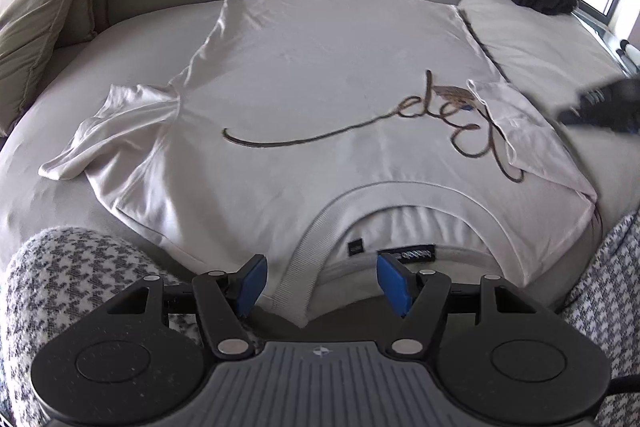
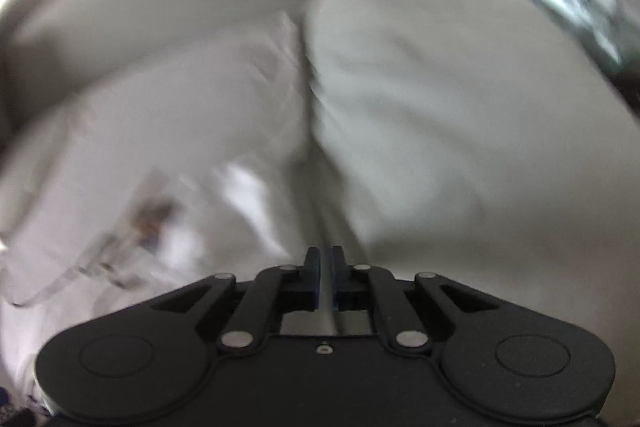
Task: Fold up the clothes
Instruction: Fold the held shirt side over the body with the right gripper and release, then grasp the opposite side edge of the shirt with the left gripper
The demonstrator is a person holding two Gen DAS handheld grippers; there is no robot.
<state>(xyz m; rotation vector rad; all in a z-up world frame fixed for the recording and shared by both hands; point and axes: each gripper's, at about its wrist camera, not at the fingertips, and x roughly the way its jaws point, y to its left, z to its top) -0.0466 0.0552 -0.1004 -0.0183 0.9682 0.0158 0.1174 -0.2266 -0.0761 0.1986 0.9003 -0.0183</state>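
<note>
Left gripper [image 1: 320, 285] hangs open over the collar [image 1: 316, 267], holding nothing; right gripper [image 2: 325, 277] is closed, nothing visibly pinched — view is blurred. The shirt [image 1: 320, 99] lies flat on the sofa [image 1: 540, 39], right sleeve [image 1: 524, 131] folded in. Soft, light, wrinkles easily — grab the left sleeve [image 1: 108, 131] by its hem.
</note>
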